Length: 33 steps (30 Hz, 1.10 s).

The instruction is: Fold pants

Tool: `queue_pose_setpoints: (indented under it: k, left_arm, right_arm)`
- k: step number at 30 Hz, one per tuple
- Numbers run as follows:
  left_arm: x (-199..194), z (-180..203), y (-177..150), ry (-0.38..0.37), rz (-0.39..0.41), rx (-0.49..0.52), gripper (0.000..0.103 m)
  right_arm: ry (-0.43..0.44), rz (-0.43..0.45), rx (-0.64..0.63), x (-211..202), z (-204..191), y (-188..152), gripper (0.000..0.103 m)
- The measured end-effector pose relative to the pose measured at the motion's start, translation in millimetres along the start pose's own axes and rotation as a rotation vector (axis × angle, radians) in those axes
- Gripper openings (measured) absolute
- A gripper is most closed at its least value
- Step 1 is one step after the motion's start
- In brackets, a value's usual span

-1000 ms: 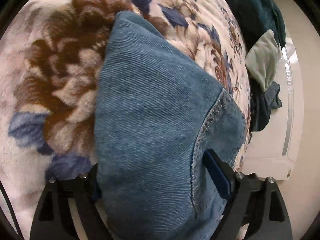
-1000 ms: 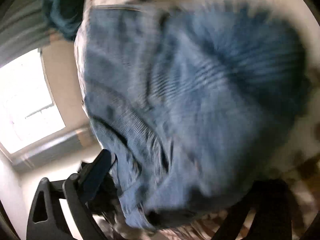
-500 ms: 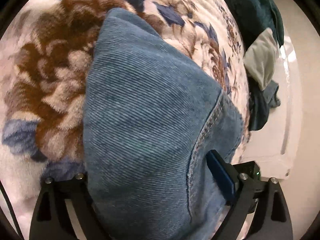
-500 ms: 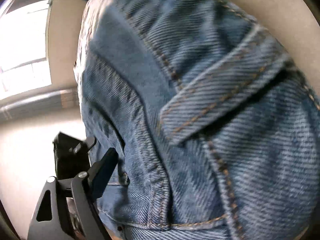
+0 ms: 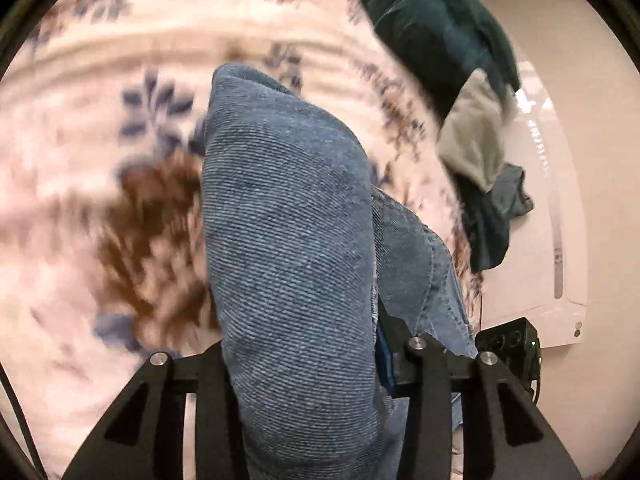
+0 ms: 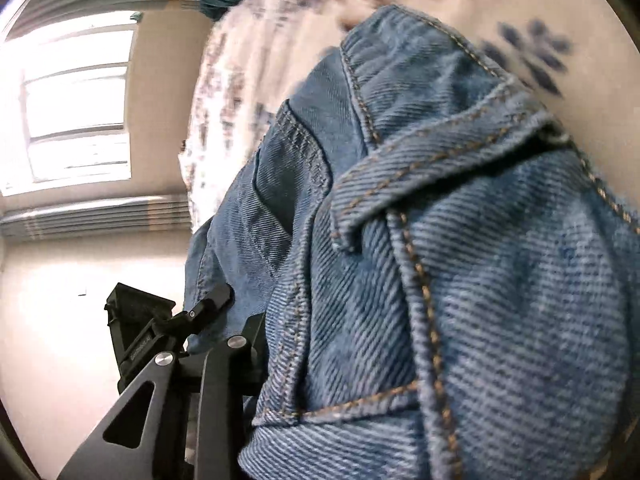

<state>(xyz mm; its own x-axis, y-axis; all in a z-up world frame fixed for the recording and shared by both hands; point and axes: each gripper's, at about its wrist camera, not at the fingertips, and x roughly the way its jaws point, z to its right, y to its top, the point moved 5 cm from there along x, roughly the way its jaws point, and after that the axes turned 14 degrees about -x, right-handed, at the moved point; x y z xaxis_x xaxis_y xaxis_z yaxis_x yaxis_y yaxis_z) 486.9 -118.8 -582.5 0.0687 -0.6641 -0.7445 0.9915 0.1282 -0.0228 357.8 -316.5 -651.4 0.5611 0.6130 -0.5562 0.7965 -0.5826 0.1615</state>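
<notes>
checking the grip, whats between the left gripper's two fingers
A bunched fold of the blue jeans fills the gap of the closing left gripper, seen in the left wrist view.

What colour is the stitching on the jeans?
Tan-orange stitching on blue jeans; clearest in the right wrist view.

Both wrist views look steeply down, very close, sharing the jeans (image 5: 292,240) and floral blanket (image 5: 100,80).

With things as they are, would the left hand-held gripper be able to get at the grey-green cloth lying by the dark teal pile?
Probably not right now. The left hand-held gripper has a thick fold of the blue denim jeans between its closing jaws, so it is occupied. The grey-green cloth lies apart, off at the edge of the floral blanket.
</notes>
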Motion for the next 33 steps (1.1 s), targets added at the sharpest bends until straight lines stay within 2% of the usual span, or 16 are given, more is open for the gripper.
queue_pose_setpoints:
  k: [2,3,5,9,12,15,20,23,26,27,29,30,31,33]
  left_arm:
    - [-18.1,8.6,22.4,-0.024,0.022,0.022,0.038]
    - [-29.2,11.3,40.3,-0.035,0.034,0.027,0.038]
    - [-44.9,12.9,67.7,-0.052,0.052,0.035,0.038]
    - [-80.0,12.2,146.0,-0.065,0.097,0.064,0.038]
    - [-103.2,1.1,215.1,-0.061,0.144,0.08,0.038]
    - [-110.5,-19.9,275.8,-0.052,0.169,0.063,0.038]
    - [-96.5,-70.8,384.6,-0.007,0.21,0.055,0.038]
    - [-72.0,-95.5,431.4,-0.002,0.2,0.044,0.038]
    - [-39.7,-136.4,460.2,-0.003,0.155,0.011,0.039]
    - [-27.6,-155.2,461.7,0.013,0.143,-0.006,0.045]
    - [-24.8,-172.6,455.2,-0.031,0.149,-0.026,0.048]
    - [-27.4,-177.0,451.9,-0.067,0.163,-0.047,0.048]
    - [-29.8,-176.4,450.9,-0.071,0.162,-0.058,0.048]
    - [-34.7,-175.1,447.8,-0.057,0.159,-0.072,0.051]
  right_arm:
    - [0.007,0.016,-0.037,1.8,-23.4,13.5,0.035]
    - [0.012,0.023,-0.049,-1.1,-28.9,34.7,0.035]
    - [0.021,0.035,-0.085,13.3,-54.2,51.9,0.035]
    - [0.032,0.05,-0.136,49.6,-101.3,73.1,0.035]
    - [0.055,0.065,-0.191,98.3,-140.5,101.7,0.035]
    - [0.083,0.075,-0.252,166.0,-173.4,139.7,0.035]
    - [0.136,0.075,-0.289,272.1,-181.1,192.5,0.035]
    - [0.147,0.058,-0.276,343.8,-164.9,224.5,0.035]
    - [0.117,0.024,-0.264,391.8,-136.2,253.7,0.035]
    - [0.089,-0.003,-0.263,400.2,-127.5,264.5,0.039]
    - [0.017,-0.093,-0.254,423.0,-103.6,263.9,0.049]
    - [0.046,-0.124,-0.25,426.6,-97.9,261.4,0.049]
    - [0.065,-0.138,-0.246,424.7,-95.1,259.9,0.049]
    - [0.044,-0.17,-0.249,415.3,-93.0,260.1,0.057]
